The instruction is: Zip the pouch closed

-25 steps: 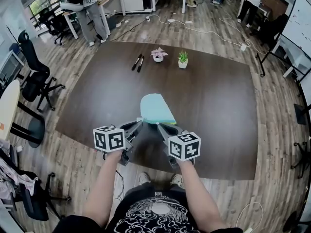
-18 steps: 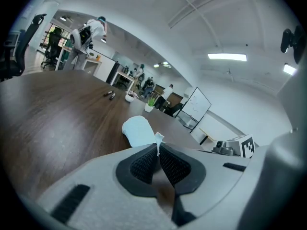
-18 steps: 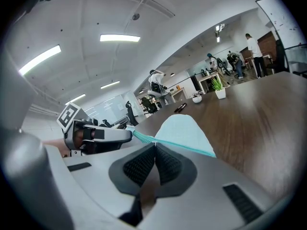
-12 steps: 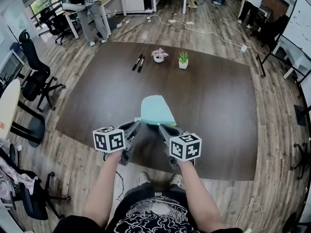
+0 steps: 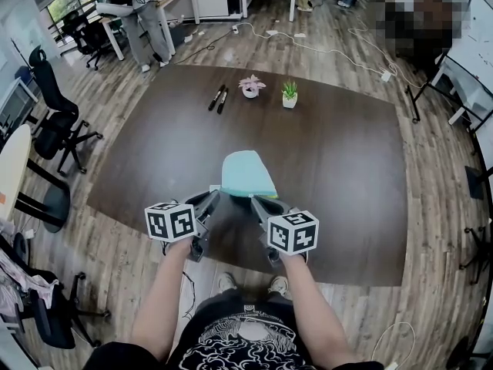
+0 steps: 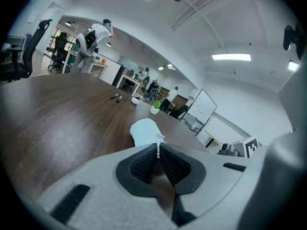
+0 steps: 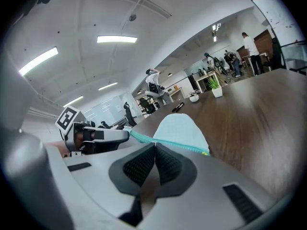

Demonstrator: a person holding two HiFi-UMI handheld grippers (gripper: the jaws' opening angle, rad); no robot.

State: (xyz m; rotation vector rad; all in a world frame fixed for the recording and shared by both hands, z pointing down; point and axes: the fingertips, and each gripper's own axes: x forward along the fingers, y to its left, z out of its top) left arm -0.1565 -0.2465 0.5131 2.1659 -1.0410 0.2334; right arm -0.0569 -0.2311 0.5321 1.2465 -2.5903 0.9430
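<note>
Fabric is what I am handling: a pale mint cloth pouch (image 5: 248, 174) lies flat on the dark brown wooden table (image 5: 347, 153), toward the table's 6 o'clock edge and just ahead of me. My left gripper (image 5: 216, 195) sits at the pouch's 7 o'clock corner, jaws pressed together on a thin white tab (image 6: 158, 144) that sticks out there. My right gripper (image 5: 253, 200) meets the pouch's 6 o'clock edge, jaws fully closed with their tips right against the teal zipper (image 7: 175, 144). I cannot make out whether a slider pull is pinched between them.

I judge the pouch light, limp and seemingly empty, so it will slide or bunch on the smooth tabletop if pulled from one side only. The cloth gives no firm hold. The places to grip are the end tab, to anchor it and keep the zipper line taut, and the small slider pull, to draw along the teeth. That pull looks tiny and easy to lose, so a steady, level pull along the zipper suits it better than a tug.
</note>
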